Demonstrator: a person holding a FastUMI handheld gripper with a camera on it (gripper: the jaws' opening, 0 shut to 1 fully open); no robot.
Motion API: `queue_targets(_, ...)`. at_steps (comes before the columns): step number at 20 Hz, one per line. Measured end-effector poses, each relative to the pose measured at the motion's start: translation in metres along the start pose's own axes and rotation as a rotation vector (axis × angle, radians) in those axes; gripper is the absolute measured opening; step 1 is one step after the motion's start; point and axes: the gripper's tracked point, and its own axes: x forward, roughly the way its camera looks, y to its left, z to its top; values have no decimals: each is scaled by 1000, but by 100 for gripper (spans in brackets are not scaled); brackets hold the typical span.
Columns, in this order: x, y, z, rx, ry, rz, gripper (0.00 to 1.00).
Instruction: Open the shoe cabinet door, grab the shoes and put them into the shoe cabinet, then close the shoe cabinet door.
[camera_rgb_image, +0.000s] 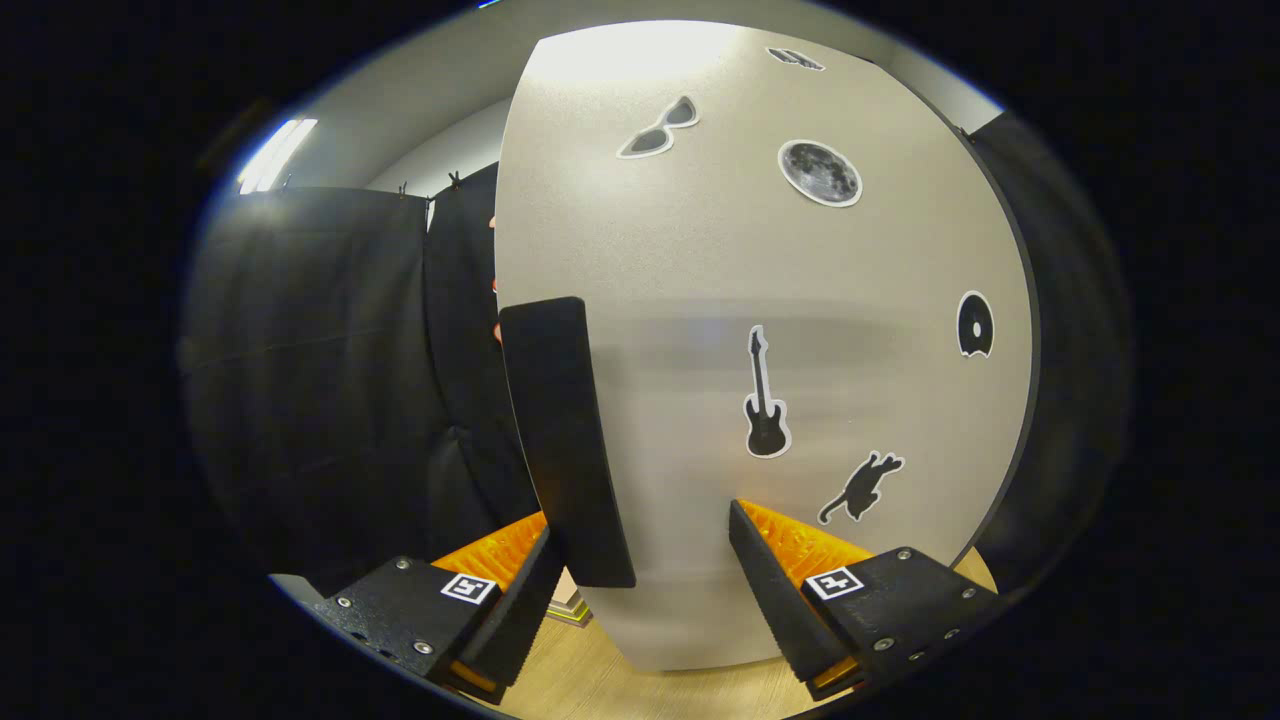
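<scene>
The shoe cabinet door (800, 300) is a pale grey panel with small black stickers, standing close in front of me. A black upright handle (560, 430) runs along its left edge. My gripper (642, 525) is open, and the handle's lower end and the door's left edge lie between the fingers. The left finger (520, 600) sits right beside the handle. The right finger (780, 590) rests against or just off the door's face, well apart from the handle. I cannot tell how far the door stands from the cabinet body.
Black cloth (320, 380) hangs to the left of the door, and a dark edge (1050, 400) shows past its right side. Light wooden flooring (600, 680) lies below the door and the fingers.
</scene>
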Motion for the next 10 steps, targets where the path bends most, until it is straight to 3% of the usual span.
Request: queue_targets(10,18,-3,3,11,-49,-90,98)
